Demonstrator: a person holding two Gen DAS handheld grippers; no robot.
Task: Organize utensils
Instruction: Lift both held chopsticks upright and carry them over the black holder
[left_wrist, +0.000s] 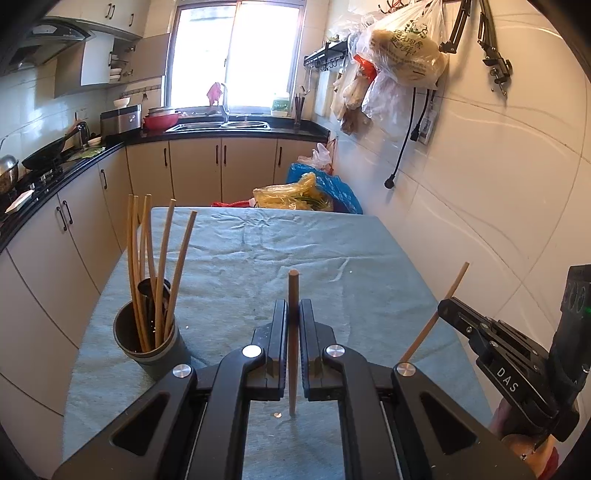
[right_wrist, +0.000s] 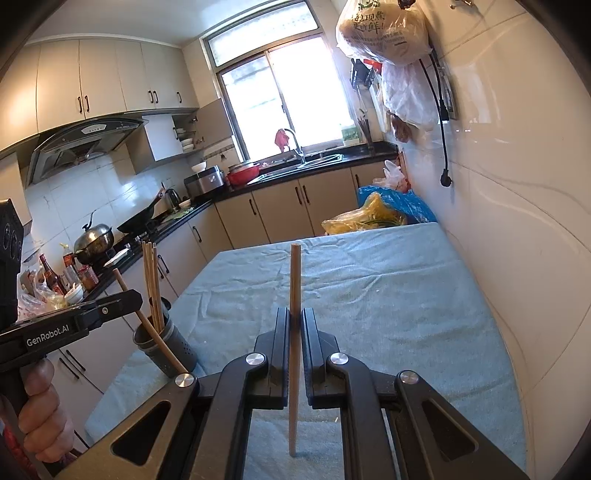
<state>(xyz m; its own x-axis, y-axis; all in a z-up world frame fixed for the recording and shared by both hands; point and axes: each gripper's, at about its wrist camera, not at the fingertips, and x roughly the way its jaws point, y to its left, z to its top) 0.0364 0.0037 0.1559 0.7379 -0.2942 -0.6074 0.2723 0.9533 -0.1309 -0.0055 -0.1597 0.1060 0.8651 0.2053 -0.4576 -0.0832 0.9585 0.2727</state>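
A kitchen table under a blue-grey cloth (left_wrist: 258, 251) stands beside a tiled wall. At the left edge, a dark holder (left_wrist: 147, 343) carries several wooden chopsticks (left_wrist: 162, 269). The left gripper (left_wrist: 293, 317) pinches one upright chopstick (left_wrist: 293, 291). Further right, the right gripper (right_wrist: 294, 325) pinches another chopstick (right_wrist: 294, 280).

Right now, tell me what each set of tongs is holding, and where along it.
Left tongs clamp one chopstick near its upper end. Right tongs clamp another chopstick, also above its middle. Both stand roughly upright.
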